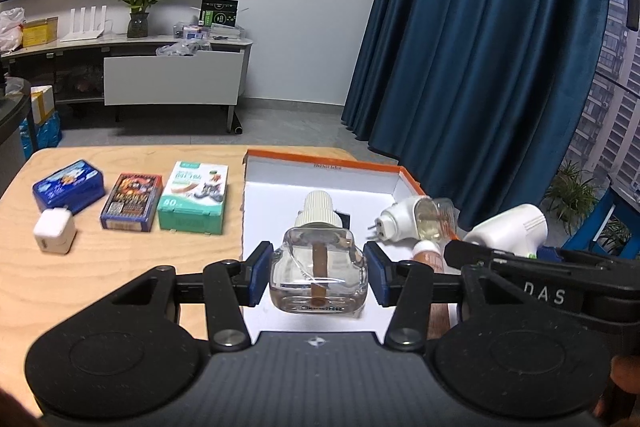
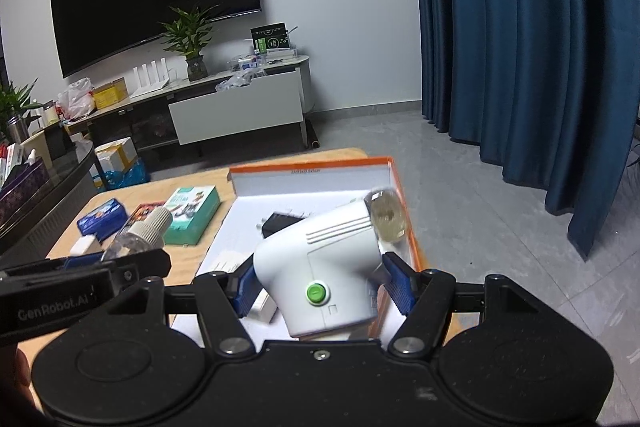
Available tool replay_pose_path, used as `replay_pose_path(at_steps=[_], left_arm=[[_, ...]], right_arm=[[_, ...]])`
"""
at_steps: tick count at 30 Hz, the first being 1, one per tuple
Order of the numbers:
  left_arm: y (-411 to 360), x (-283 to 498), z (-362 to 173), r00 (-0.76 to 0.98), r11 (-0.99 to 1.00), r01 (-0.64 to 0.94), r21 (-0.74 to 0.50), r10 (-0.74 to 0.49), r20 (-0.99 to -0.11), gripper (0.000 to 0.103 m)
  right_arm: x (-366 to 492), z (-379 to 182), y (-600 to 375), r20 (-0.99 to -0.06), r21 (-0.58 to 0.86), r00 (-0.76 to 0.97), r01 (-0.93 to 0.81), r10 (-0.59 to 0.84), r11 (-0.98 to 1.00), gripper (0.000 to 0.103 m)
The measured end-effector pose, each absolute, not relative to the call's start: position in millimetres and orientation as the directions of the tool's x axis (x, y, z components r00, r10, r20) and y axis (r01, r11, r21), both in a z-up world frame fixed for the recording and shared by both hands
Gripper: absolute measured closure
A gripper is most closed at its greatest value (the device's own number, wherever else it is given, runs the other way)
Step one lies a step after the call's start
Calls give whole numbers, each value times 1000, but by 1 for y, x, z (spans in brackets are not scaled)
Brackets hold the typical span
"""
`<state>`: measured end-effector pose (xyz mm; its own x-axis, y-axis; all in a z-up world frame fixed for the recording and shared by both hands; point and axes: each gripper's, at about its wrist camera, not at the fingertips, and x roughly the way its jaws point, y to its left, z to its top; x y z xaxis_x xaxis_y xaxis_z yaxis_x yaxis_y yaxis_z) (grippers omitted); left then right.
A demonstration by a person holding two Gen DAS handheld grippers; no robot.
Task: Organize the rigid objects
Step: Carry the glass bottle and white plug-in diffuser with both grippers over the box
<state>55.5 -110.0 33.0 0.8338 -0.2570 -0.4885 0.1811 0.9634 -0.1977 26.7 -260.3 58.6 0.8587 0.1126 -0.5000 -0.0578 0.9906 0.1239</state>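
My left gripper (image 1: 316,273) is shut on a clear glass refill bottle (image 1: 319,269) with a white cap and brown wick, held above the orange-rimmed white box (image 1: 320,173). My right gripper (image 2: 320,289) is shut on a white plug-in vaporizer (image 2: 324,267) with a green button, held over the box (image 2: 312,165). It also shows in the left wrist view (image 1: 508,229). A second white plug-in vaporizer with a bottle (image 1: 416,219) lies in the box at the right. The refill bottle shows at the left of the right wrist view (image 2: 140,233).
On the wooden table (image 1: 120,267) left of the box lie a blue pack (image 1: 68,185), a white charger cube (image 1: 54,231), a dark card box (image 1: 130,201) and a green box (image 1: 194,203). A small brown bottle (image 1: 428,253) and a black item (image 2: 280,223) are in the box.
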Motion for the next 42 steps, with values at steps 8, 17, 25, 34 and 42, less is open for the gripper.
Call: replay_pose_path(at_steps=[8, 17, 25, 34, 42], left_arm=[[-116, 83, 44, 820, 959, 202, -198, -276, -501, 53], [-129, 111, 56, 802, 950, 241, -200, -311, -509, 53], [-134, 129, 51, 780, 946, 245, -211, -321, -537, 53], [-138, 142, 44, 758, 949, 235, -210, -314, -571, 53], [-144, 149, 36, 740, 950, 237, -205, -313, -595, 53]], right_arm=[[65, 78, -275, -491, 150, 864, -42, 111, 988, 27], [110, 94, -282, -516, 175, 848, -30, 118, 984, 26], [146, 90, -276, -558, 178, 818, -47, 139, 983, 26], [175, 78, -270, -603, 173, 784, -51, 146, 984, 26], [197, 68, -267, -639, 167, 754, -51, 148, 985, 26]])
